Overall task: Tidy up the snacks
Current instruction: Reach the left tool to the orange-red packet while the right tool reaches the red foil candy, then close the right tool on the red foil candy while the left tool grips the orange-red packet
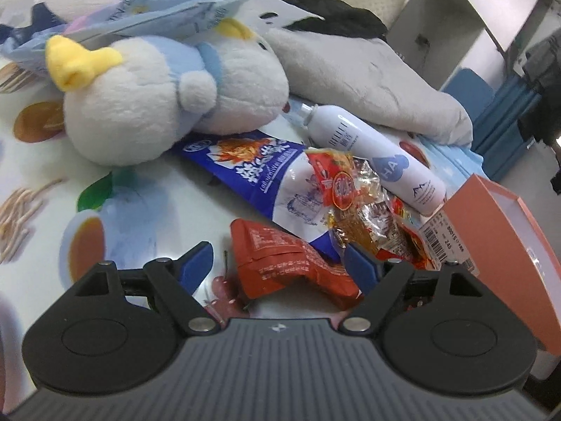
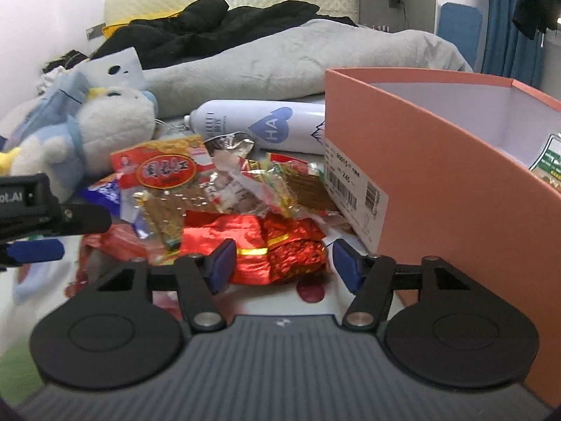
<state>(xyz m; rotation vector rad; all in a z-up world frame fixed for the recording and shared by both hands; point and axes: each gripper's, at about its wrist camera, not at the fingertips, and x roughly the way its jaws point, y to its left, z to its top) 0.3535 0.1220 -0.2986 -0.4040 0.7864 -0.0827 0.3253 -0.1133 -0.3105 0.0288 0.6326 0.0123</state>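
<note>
Nearest the left gripper (image 1: 278, 261), between its spread, empty jaws, an orange-red snack pouch (image 1: 291, 263) lies crumpled on the fruit-printed bed sheet (image 1: 140, 196). Over on the right, the right gripper (image 2: 280, 263) also hangs with jaws released, a shiny red foil packet (image 2: 277, 245) sitting between its blue pads (image 2: 221, 265); I cannot tell whether they touch it. Just behind both lies the snack heap: a clear packet of brown strips with a red label (image 2: 164, 175), crinkled gold-and-green wrappers (image 2: 280, 186), and a blue-and-white snack bag (image 1: 266, 175) partly under them. Against the right side of the heap stands an open salmon-coloured box (image 2: 438, 182) with a barcode sticker (image 2: 350, 189) on its end; a green-printed packet (image 2: 548, 165) shows inside it. Beyond the heap, a white spray bottle (image 1: 378, 154) lies on its side, touching the box. Left of it rests a white and pale-blue plush toy (image 1: 168, 94). Farther back lie a grey blanket (image 2: 298, 59) and black clothing (image 2: 210, 24).
</note>
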